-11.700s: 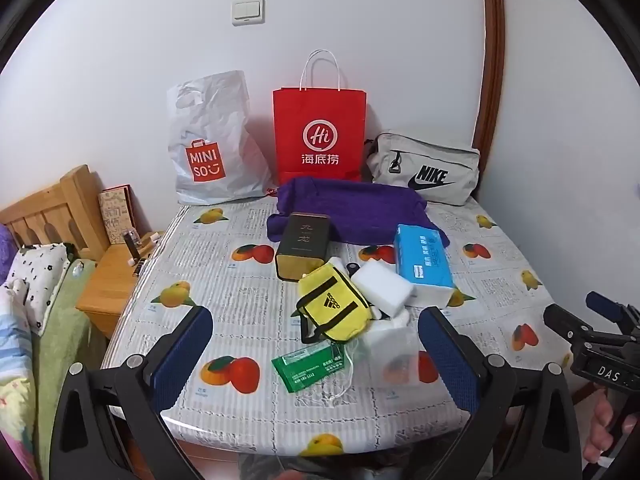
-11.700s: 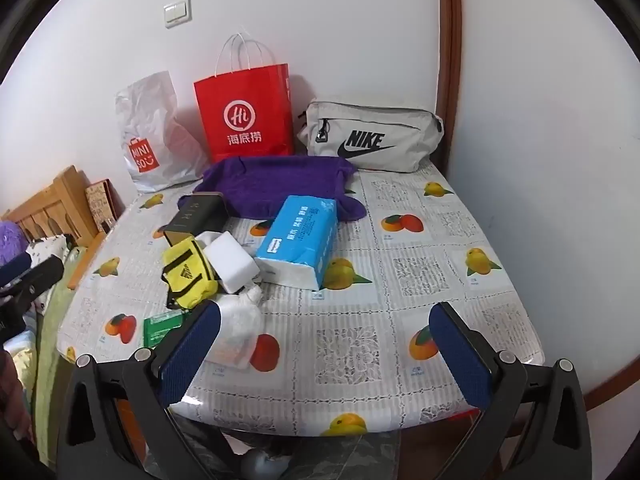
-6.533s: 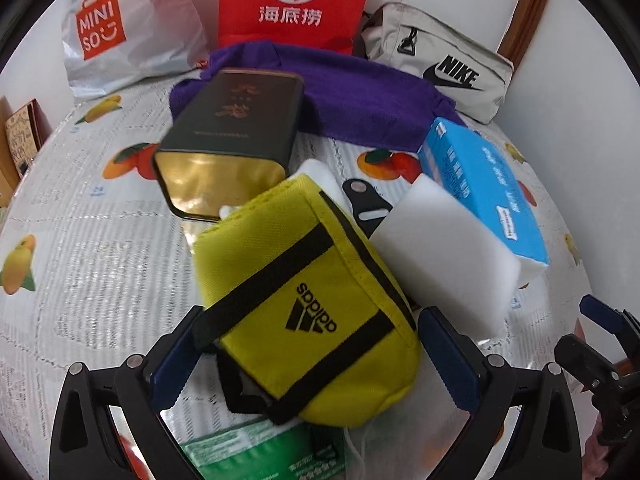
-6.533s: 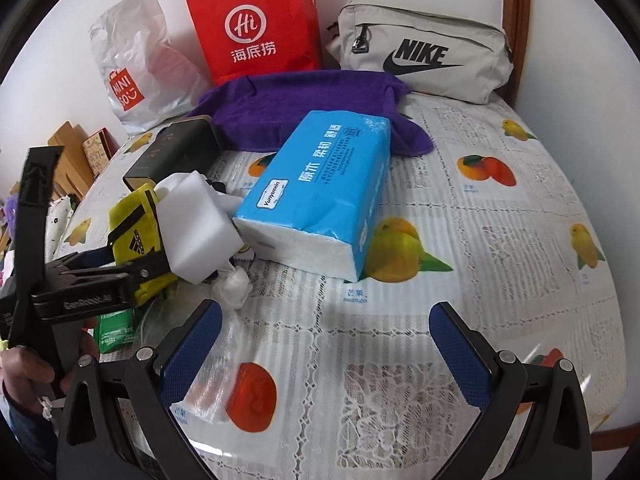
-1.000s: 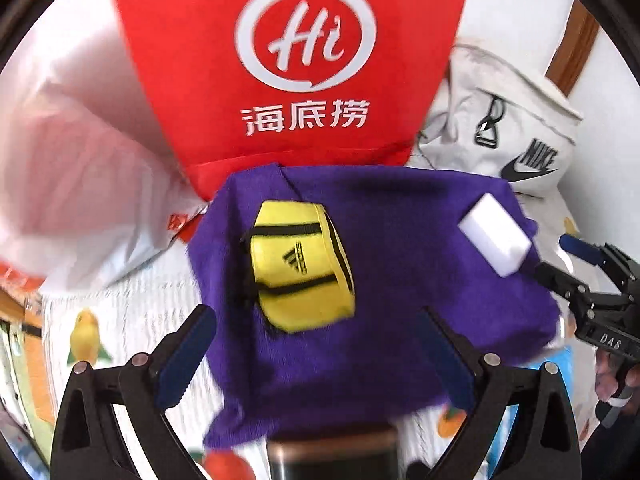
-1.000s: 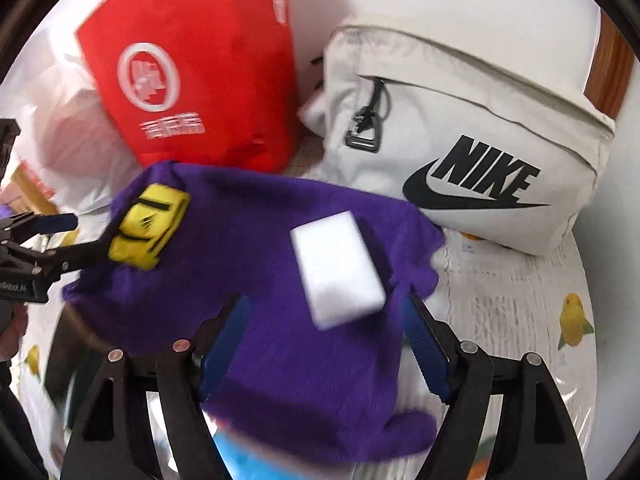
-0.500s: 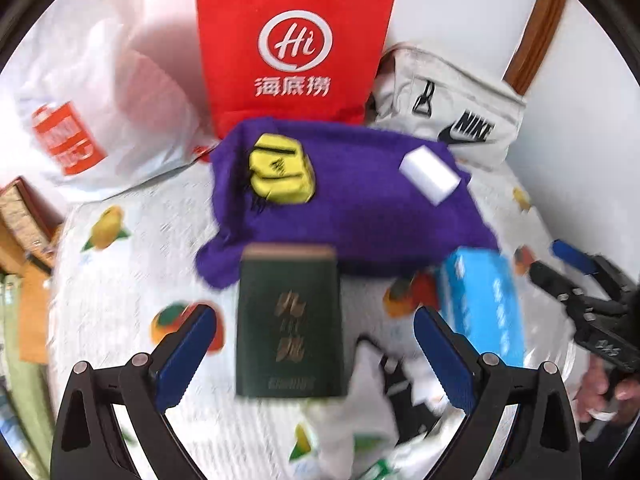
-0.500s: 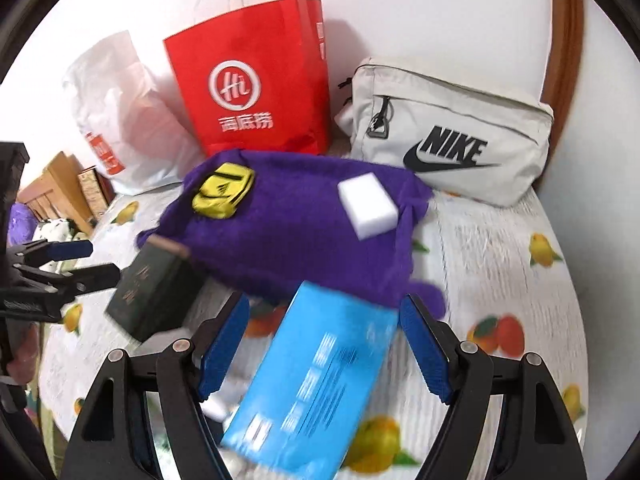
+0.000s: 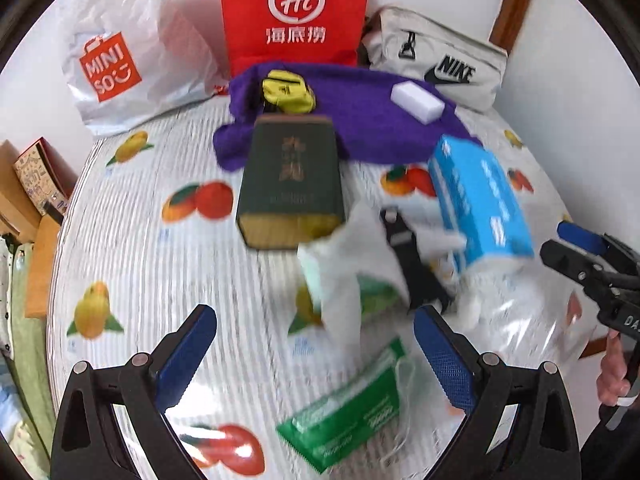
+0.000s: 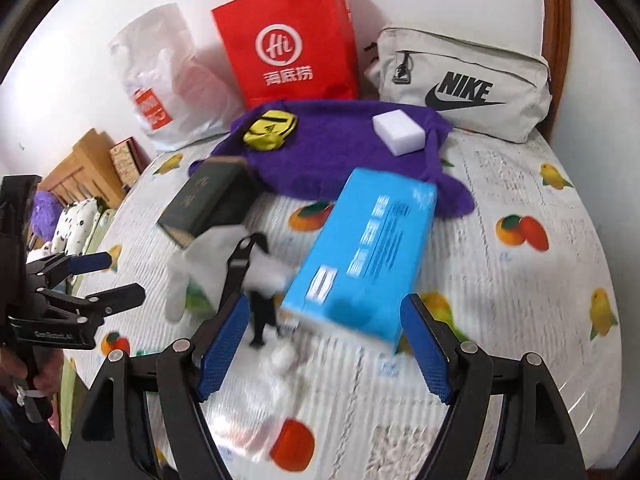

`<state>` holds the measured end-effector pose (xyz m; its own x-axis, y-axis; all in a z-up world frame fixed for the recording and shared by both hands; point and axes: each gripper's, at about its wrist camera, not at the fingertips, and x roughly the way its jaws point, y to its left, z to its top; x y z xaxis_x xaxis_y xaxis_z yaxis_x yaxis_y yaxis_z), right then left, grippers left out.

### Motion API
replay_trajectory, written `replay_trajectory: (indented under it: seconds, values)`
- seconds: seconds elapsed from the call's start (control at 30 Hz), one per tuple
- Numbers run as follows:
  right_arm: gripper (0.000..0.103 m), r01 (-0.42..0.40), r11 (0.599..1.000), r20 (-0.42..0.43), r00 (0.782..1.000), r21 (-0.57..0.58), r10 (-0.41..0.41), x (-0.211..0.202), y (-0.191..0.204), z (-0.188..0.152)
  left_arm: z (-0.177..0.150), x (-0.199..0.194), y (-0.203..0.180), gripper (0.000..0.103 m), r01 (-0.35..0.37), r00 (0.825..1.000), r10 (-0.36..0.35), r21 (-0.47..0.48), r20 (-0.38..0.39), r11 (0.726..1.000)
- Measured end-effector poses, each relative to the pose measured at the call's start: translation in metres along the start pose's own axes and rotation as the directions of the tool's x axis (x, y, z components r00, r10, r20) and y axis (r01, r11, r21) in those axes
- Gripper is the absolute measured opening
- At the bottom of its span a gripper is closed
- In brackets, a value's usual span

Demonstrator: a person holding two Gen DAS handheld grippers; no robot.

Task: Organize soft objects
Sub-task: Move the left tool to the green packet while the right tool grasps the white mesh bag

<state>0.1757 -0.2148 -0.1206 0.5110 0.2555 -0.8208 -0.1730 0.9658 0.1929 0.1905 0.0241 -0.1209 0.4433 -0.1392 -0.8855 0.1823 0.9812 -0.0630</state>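
**Soft items left near the table edge: handling notes and count**

Both grippers are empty. Your left gripper [image 9: 316,344] has its blue pads spread wide over the lower part of the left wrist frame, nothing between them. Your right gripper [image 10: 322,334] is also spread, pads either side of the near end of the blue tissue pack [image 10: 362,256] without pressing on it.

Already on the purple towel [image 9: 360,120], upper centre of the left frame: one yellow pouch [image 9: 286,92] at its left end and one white sponge block [image 9: 416,102] at its right end, well apart from each other.

Not yet on the towel, centre to lower right:
- Blue tissue pack, one. Judged light and squashy under a slick film; take it across the short width near the middle, so it does not sag or slide.
- Crumpled white tissue or cloth [image 9: 352,264], one, centre frame. Very light and limp; pinch a raised fold. Blur hides its exact shape.
- Green packet [image 9: 348,412], one, low centre, flat on the table. Thin and probably slippery; take a long edge.
- Clear plastic bag [image 9: 516,312], one, lower right, partly under the tissue pack. Floppy and slick.

Not soft, by my reading: one dark green box [image 9: 290,184], touching the towel's front edge, and one black clip [image 9: 408,256] beside the white tissue.

Along the wall at the top: one white shopping bag [image 9: 120,52], one red paper bag [image 9: 296,16], one grey waist bag [image 9: 440,60].
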Motion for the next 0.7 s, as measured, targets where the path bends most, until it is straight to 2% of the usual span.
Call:
replay_trajectory:
  seconds: [0.13,0.27,0.5,0.63,0.7]
  values:
    - [0.078,-0.033,0.999,-0.017,0.999,-0.013,0.033,0.005,0.011,-0.029,-0.023,0.004,0.009,0.099,-0.005,1.0,0.004,-0.024,-0.014,1.0]
    - [0.078,-0.036,0.998,-0.058,0.998,-0.055,0.032,0.021,0.028,-0.056,-0.043,0.007,0.02,0.099,0.003,1.0,-0.004,-0.053,-0.024,0.999]
    - [0.078,-0.072,0.996,-0.116,0.991,-0.045,0.066,0.052,0.056,-0.088,-0.067,0.009,0.035,0.099,0.009,1.0,-0.01,-0.058,-0.029,0.998]
    - [0.094,-0.053,0.997,-0.101,0.994,-0.049,0.047,0.057,0.064,-0.094,-0.077,0.011,0.041,0.099,0.013,0.999,-0.015,-0.061,-0.035,0.998]
    - [0.096,-0.044,0.998,-0.104,0.994,-0.052,0.038,0.06,0.067,-0.096,-0.08,0.011,0.044,0.099,0.025,0.999,-0.027,-0.065,-0.032,0.998]
